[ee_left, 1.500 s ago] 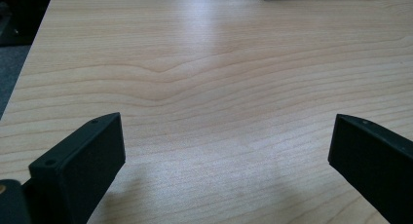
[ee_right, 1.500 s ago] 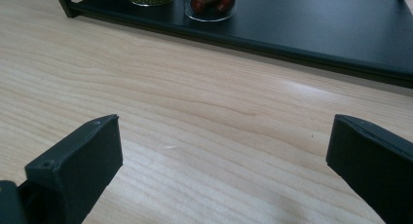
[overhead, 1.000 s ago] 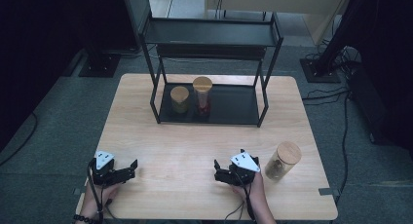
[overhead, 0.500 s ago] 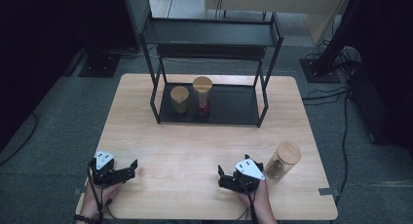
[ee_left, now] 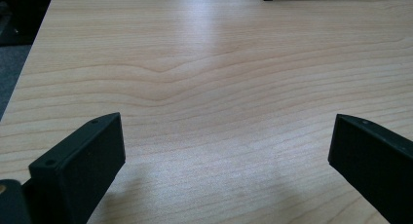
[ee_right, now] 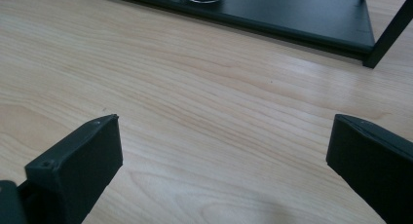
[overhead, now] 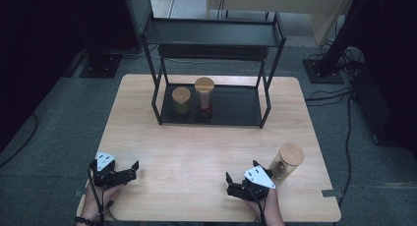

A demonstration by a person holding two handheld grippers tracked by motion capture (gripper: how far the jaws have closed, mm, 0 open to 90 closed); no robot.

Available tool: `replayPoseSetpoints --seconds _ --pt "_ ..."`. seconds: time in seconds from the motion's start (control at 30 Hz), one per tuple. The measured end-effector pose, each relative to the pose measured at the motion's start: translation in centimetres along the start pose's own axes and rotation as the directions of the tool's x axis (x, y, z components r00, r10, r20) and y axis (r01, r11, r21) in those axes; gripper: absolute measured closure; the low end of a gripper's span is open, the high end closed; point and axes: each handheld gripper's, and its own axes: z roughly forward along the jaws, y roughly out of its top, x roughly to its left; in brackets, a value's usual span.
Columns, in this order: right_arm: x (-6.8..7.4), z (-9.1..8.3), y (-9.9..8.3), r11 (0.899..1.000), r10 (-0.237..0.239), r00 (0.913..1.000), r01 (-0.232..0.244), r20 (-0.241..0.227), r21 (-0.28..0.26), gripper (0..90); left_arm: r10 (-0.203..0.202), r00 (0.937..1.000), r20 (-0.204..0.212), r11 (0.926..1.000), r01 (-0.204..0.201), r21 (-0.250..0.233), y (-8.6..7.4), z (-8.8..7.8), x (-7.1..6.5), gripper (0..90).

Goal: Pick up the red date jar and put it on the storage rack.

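Two grippers wide open on the table, a jar just beside the right one.

Left gripper [overhead: 129, 170] sits at 7 o'clock, jaws spread wide on bare wood. Right gripper [overhead: 235, 183] sits at 5 o'clock, jaws also wide and holding nothing. The jar [overhead: 285, 161] stands at its 2 o'clock, apart from the jaws. Rack [overhead: 266, 97] at 12 o'clock holds two jars [overhead: 204, 96].
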Motion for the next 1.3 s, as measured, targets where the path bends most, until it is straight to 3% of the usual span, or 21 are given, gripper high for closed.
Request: replayPoseSetpoints --seconds 0.3,0.8,1.3 --pt "-1.2 -1.5 -0.6 1.0 0.001 0.9999 -0.001 0.011 -0.004 0.0 0.001 1.0 -0.002 1.0 -0.001 0.0 0.0 0.0 0.0 0.2" --pt "-2.1 -3.3 -1.8 1.0 -0.016 0.9996 0.016 -0.021 0.0 0.0 0.001 1.0 -0.003 1.0 -0.001 0.002 0.0 0.0 0.0 0.2" --pt "-3.7 -5.0 -2.7 1.0 -0.029 0.9995 0.029 -0.015 0.007 0.0 0.007 0.9999 -0.008 1.0 -0.007 0.006 0.0 0.0 -0.1 0.2"
